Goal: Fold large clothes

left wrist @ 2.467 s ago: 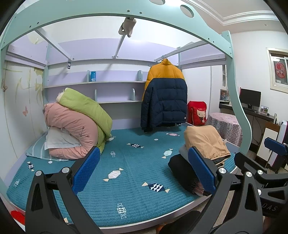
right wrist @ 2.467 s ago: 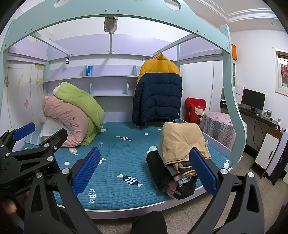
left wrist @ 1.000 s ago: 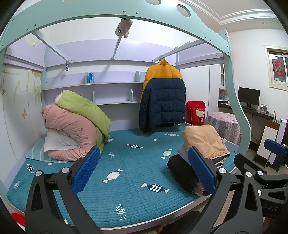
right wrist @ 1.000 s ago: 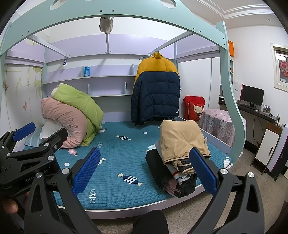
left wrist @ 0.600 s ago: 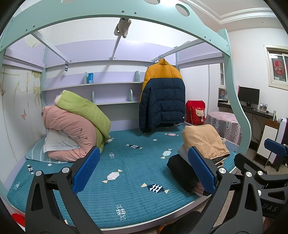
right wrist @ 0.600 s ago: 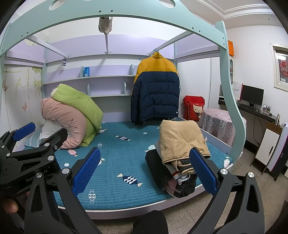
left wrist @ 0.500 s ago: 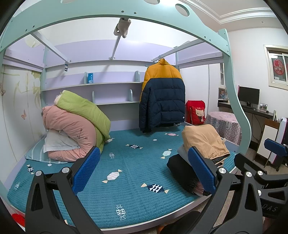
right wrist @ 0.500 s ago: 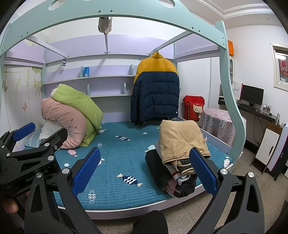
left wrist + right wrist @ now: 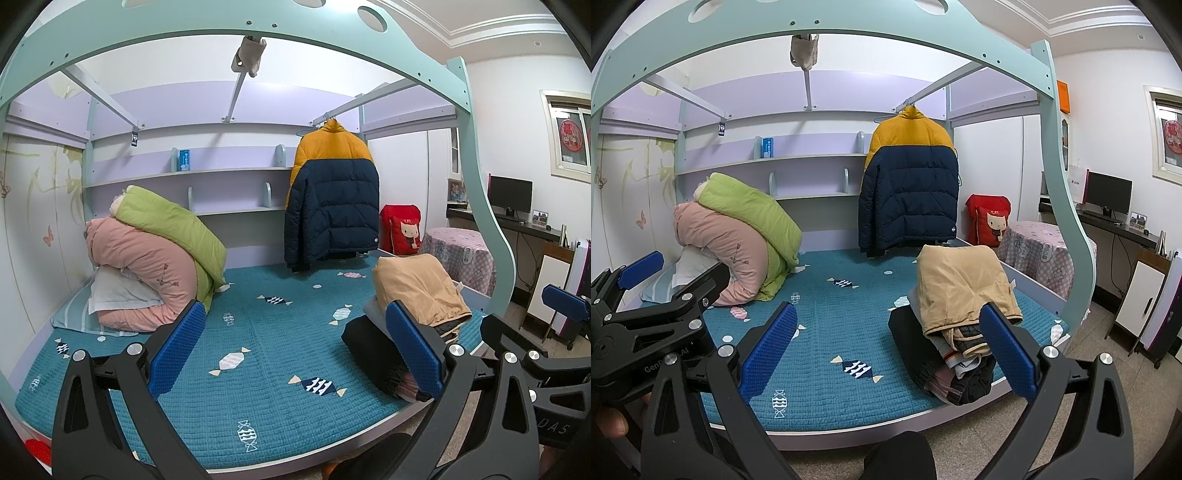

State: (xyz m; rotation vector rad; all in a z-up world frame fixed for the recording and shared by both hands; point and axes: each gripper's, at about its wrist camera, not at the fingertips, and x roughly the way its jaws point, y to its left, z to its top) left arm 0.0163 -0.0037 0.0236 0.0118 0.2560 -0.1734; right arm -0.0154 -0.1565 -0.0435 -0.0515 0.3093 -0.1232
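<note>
A stack of folded clothes lies on the bed, the jacket hangs unfolded behind it, and both the left hand-held gripper and right hand-held gripper are wide open, empty

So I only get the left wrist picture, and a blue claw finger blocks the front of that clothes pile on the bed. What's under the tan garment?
Observer: The right wrist view shows the front end of the pile. Under the tan garment lie several folded layers, one of them striped, with black at the bottom.
Visitor: Is the other claw holding anything?
Observer: No. The right claw is open, with nothing between its fingers.
Visitor: And who carries my claw?
Observer: A person. A thumb shows at the lower-left edge of the right view, beside the body of the left claw.
</note>
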